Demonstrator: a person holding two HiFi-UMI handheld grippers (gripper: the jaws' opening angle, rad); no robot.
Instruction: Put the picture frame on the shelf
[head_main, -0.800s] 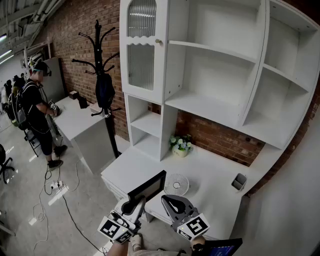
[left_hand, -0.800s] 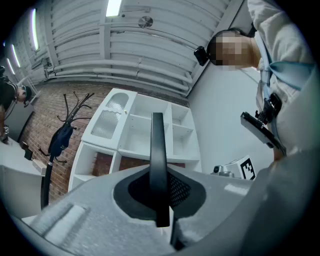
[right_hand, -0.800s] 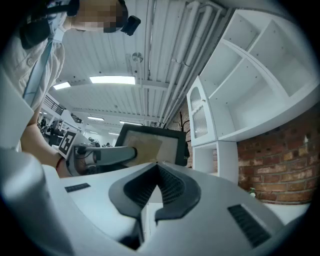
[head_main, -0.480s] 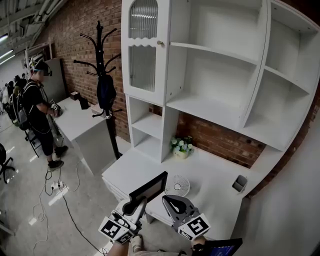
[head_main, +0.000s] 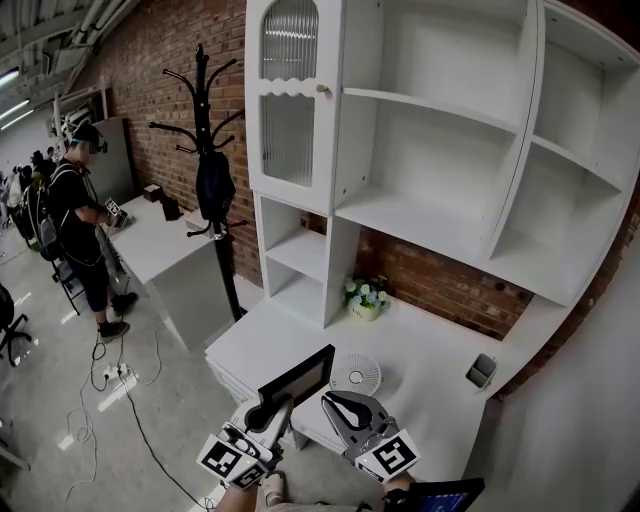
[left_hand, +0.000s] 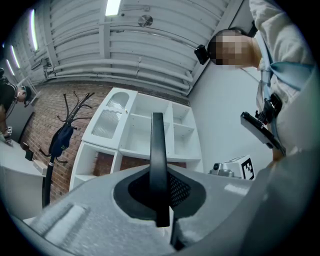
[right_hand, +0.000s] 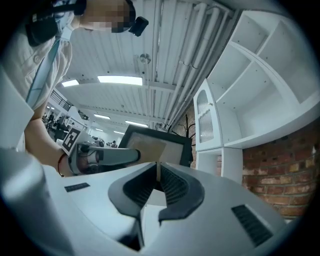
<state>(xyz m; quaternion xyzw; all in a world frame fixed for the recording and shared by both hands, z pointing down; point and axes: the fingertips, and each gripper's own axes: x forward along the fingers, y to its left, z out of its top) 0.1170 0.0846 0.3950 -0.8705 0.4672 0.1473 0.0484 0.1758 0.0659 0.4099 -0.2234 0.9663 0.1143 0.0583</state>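
Note:
My left gripper (head_main: 272, 408) is shut on the lower edge of a black picture frame (head_main: 296, 377), which it holds upright and tilted above the front of the white desk. In the left gripper view the picture frame (left_hand: 157, 155) stands edge-on between the jaws of the left gripper (left_hand: 159, 195). My right gripper (head_main: 331, 399) hangs just to the right of it, shut and empty. The right gripper view shows the closed right gripper (right_hand: 158, 176) and, beyond it, the frame's back (right_hand: 156, 148). The white shelf unit (head_main: 420, 215) rises behind the desk with bare shelves.
On the desk (head_main: 270, 335) stand a small white fan (head_main: 354, 372), a pot of flowers (head_main: 363, 295) and a grey holder (head_main: 480, 368). A black coat rack (head_main: 206, 170) stands left of the shelf unit. A person (head_main: 80, 215) stands at a far table on the left.
The head view has drifted slightly, so the shelf unit sits a little further right. Both grippers and the frame hold about the same place.

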